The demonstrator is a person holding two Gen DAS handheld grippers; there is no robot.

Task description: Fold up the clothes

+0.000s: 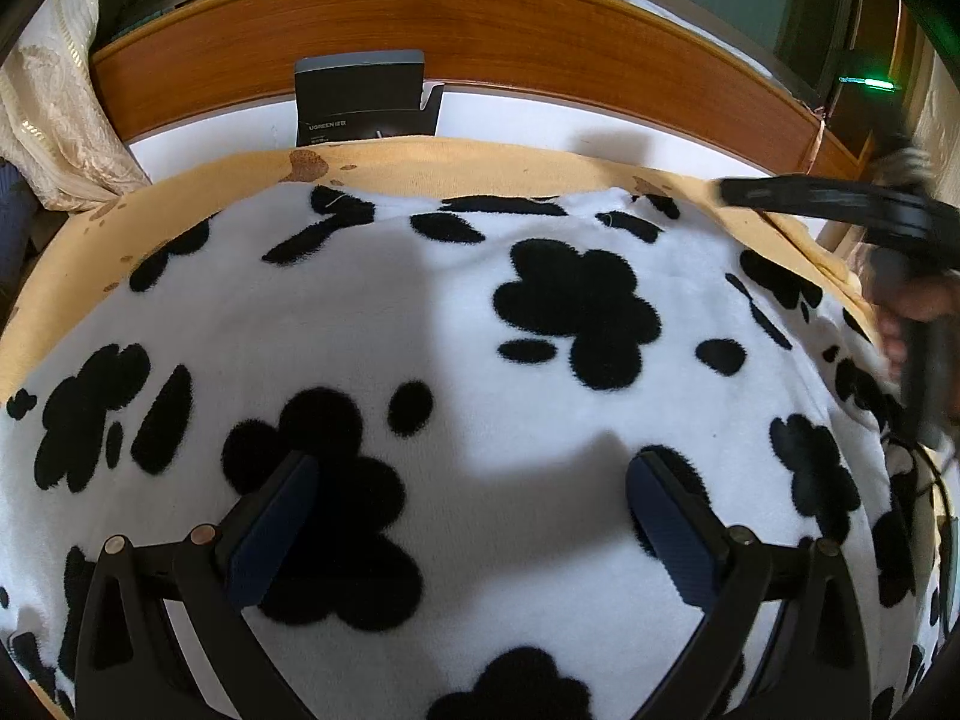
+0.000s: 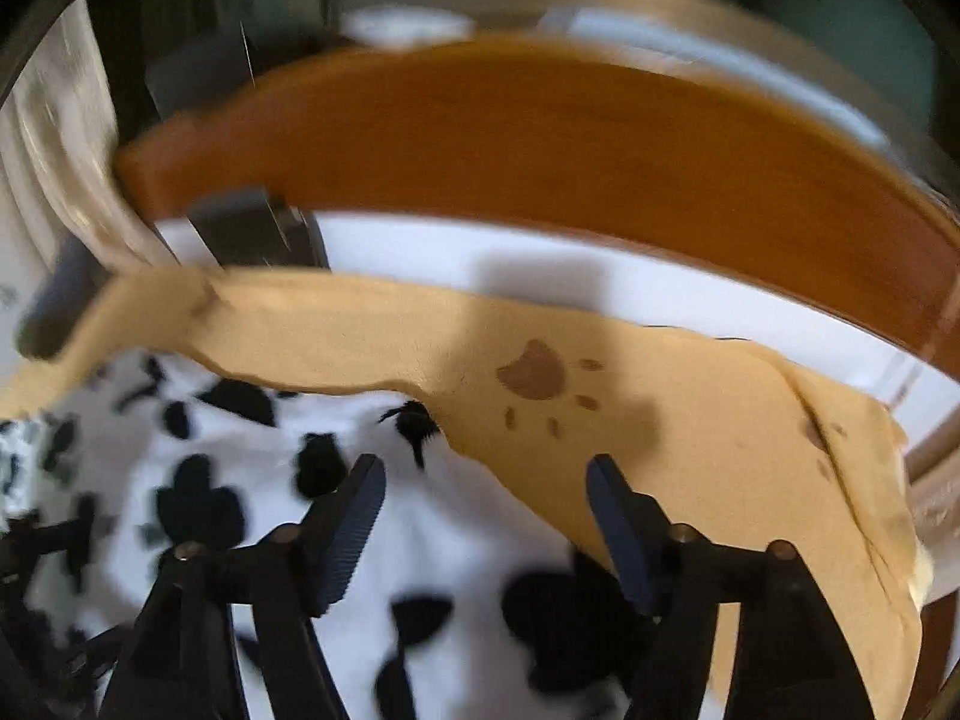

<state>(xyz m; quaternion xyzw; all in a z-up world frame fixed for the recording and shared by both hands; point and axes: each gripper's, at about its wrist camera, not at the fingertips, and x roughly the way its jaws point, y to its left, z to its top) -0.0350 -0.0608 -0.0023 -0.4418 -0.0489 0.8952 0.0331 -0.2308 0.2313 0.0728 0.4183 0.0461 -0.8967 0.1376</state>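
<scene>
A white fleece garment with black cow patches (image 1: pixel 480 330) lies spread flat and fills most of the left wrist view. A tan cloth with brown paw prints (image 1: pixel 420 165) borders it on the far side and on the right. My left gripper (image 1: pixel 474 462) hovers open just above the fleece, with nothing between its fingers. My right gripper (image 2: pixel 486 462) is open too. It sits over the line where the tan cloth (image 2: pixel 600 372) overlaps the fleece (image 2: pixel 210 468), and its pads grip nothing. The right wrist view is blurred. A hand (image 1: pixel 918 300) on the right tool shows at the right edge of the left wrist view.
Behind the cloth there is a strip of white surface (image 1: pixel 510 114), then a curved wooden board (image 1: pixel 480 30). A black box (image 1: pixel 360 102) stands against that board. A cream curtain (image 1: pixel 48 120) hangs at the far left.
</scene>
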